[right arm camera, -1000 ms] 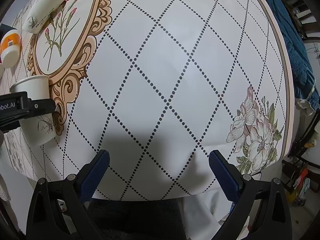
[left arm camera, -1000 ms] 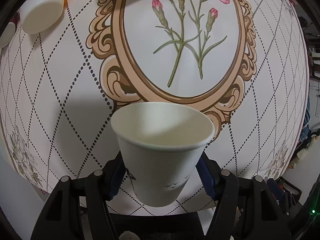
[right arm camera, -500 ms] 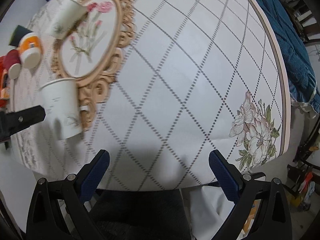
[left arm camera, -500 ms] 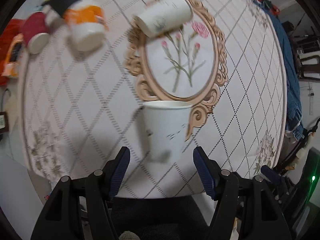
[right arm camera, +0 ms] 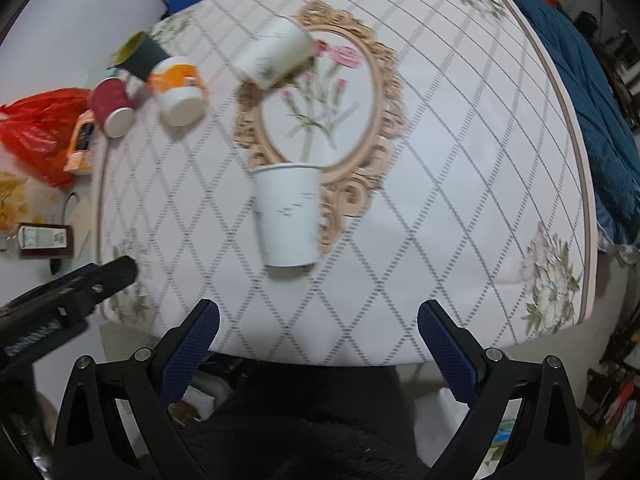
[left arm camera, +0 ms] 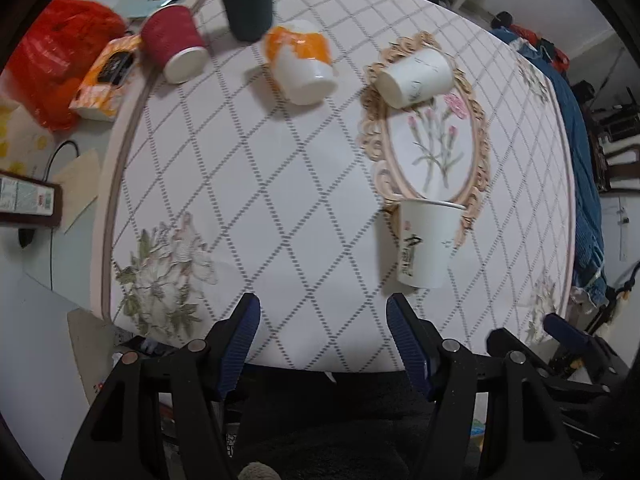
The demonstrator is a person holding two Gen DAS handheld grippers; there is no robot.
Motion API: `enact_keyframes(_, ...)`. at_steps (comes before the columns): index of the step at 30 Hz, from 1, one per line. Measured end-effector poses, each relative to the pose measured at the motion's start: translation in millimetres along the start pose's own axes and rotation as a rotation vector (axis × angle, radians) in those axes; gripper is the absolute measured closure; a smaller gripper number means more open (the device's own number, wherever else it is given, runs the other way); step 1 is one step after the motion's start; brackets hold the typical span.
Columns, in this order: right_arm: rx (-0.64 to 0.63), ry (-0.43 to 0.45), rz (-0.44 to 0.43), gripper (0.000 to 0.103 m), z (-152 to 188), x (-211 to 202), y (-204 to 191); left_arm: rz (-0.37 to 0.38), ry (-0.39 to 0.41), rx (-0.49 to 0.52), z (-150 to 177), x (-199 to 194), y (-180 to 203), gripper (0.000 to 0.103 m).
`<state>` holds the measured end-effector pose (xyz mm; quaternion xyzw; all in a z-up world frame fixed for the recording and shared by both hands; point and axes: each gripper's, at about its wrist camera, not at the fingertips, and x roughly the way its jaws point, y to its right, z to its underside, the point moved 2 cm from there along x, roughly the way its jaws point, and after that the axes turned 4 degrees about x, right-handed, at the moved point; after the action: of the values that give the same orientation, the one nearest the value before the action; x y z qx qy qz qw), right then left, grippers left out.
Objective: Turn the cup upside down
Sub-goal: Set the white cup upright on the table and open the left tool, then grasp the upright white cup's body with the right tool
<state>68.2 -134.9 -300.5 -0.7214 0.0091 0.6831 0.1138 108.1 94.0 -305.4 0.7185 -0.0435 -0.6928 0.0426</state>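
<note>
- The cup (left arm camera: pixel 427 243), white paper with a small dark print, is being shown upright on the desk (left arm camera: pixel 280 200), mouth up, at the lower edge of the ornate oval frame (left arm camera: pixel 430 128) printed on the cloth; its rim is overlapping that frame in both views.
- The inside of the cup (right arm camera: pixel 289 216) is not being shown, and its print is being blurred.
- The left gripper (left arm camera: pixel 322 338) is being held with its fingers apart and nothing between them, near the desk edge and clear of the cup, which is standing ahead and to its right.
- The right gripper (right arm camera: pixel 318 346) is likewise being held spread wide and empty, with the cup ahead of it, between the lines of its fingers but well apart from them.
- A second white cup (left arm camera: pixel 416 78) is being seen tilted at the far end of the frame; whether it is lying down cannot be told.
- An orange-and-white cup (left arm camera: pixel 302 66), a red cup (left arm camera: pixel 174 48) and a dark cup (left arm camera: pixel 248 4) are being smeared by blur near the far-left edge.
- A red bag (left arm camera: pixel 52 60) is being cut off at the left border.
</note>
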Motion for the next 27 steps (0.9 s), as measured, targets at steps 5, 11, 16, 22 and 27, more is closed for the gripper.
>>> enact_keyframes(5, -0.214, 0.001, 0.093, 0.002, -5, -9, -31, -0.075, 0.005, -0.026, 5, 13, -22, 0.008)
enact_keyframes(11, -1.061, 0.187, 0.481, 0.002, 1, -15, -83, -0.171, -0.005, -0.112, 6, 43, -47, 0.008)
enact_keyframes(16, -1.863, 0.219, 0.686, 0.002, 39, 20, -90, -0.185, -0.033, -0.188, 9, 63, -54, 0.008)
enact_keyframes(22, -2.641, 0.189, 0.844, 0.002, 70, 67, -42, -0.191, -0.05, -0.233, 15, 79, -48, 0.007)
enact_keyframes(27, -3.075, 0.193, 0.885, 0.003, 63, 92, -10, -0.209, -0.065, -0.248, 19, 93, -45, 0.007)
